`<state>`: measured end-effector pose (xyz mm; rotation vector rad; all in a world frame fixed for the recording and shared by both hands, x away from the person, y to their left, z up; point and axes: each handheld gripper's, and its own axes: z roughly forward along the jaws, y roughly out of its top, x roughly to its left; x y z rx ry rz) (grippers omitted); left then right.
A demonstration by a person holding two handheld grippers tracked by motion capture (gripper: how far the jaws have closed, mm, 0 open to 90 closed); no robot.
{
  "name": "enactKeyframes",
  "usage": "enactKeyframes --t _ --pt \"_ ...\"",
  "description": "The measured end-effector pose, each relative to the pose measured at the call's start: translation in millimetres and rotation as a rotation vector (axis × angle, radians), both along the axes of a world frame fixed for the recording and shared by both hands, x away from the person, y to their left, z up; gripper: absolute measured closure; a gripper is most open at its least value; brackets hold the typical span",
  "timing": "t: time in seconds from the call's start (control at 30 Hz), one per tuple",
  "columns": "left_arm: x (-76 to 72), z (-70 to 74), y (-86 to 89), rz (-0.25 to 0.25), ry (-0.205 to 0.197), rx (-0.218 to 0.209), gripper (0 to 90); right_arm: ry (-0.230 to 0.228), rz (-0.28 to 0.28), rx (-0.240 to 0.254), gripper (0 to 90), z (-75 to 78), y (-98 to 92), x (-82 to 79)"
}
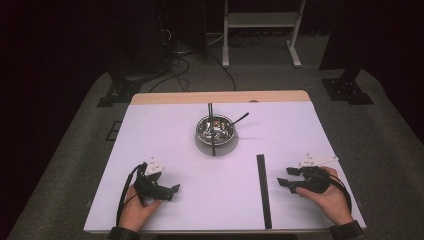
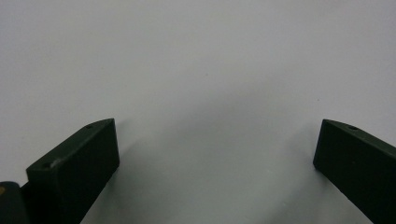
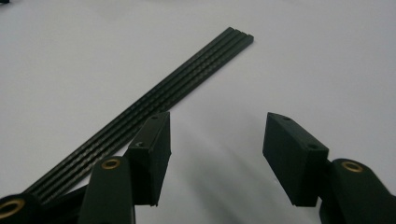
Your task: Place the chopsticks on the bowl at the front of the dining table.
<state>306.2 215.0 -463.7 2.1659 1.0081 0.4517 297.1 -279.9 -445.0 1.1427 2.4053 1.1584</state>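
A white table seen from above sits in a dim room, with dark floor and black drapes around it.

At the lower left, a person's left hand rests on the table and holds the left gripper, which points toward the right. A black cable loops from it back past the wrist. In the left gripper view, its two black jaws stand wide apart over bare white tabletop with nothing between them; both jaws are cut off by the bottom edge of the frame.

In the middle, toward the far edge, a shiny metal bowl stands on a pale round base. Thin dark sticks cross it, one running from the far edge of the table over the bowl, another poking out to the right. What lies inside the bowl is too small and glinting to make out.

Right of centre, a long black ridged strip lies flat, running toward the near edge.

At the lower right, the right hand holds the right gripper, pointing left at the strip. In the right gripper view its jaws are spread and empty, with the strip lying beside the left jaw, its near end hidden behind the gripper body.
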Motion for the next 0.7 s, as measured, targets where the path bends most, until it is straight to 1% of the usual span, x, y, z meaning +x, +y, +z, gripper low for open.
enactKeyframes --t 0.13,0.17,0.23,0.3,0.37,0.57,0.67,0.7 --pt "0.0 0.0 0.0 0.000 0.000 0.000 0.0 0.001 -0.017 -0.002 40.4 -2.7 -6.8 -4.3" --pt "0.0 0.0 0.0 0.000 0.000 0.000 0.0 0.000 -0.029 -0.013 40.2 -5.2 -12.0 -6.1" --pt "-0.1 0.0 0.0 0.001 0.000 0.000 0.0 0.001 -0.037 -0.016 40.3 -6.1 -13.3 -6.7" --pt "-0.2 0.0 -0.1 0.001 0.000 0.000 0.0 -0.006 -0.055 -0.037 40.3 -10.0 -18.6 -8.8" --pt "-0.3 0.0 -0.1 0.002 -0.001 0.001 0.0 -0.009 -0.061 -0.048 40.2 -11.5 -20.4 -10.0" --pt "-0.5 0.0 -0.2 0.005 -0.002 0.001 0.0 -0.021 -0.064 -0.057 39.8 -14.6 -21.6 -13.0" --pt "-0.6 0.0 -0.2 0.006 -0.004 0.002 0.0 -0.031 -0.057 -0.061 38.2 -15.8 -21.5 -14.0" --pt "-0.7 0.0 -0.4 0.007 -0.004 0.000 0.0 -0.043 -0.053 -0.060 37.2 -17.1 -21.6 -14.9"
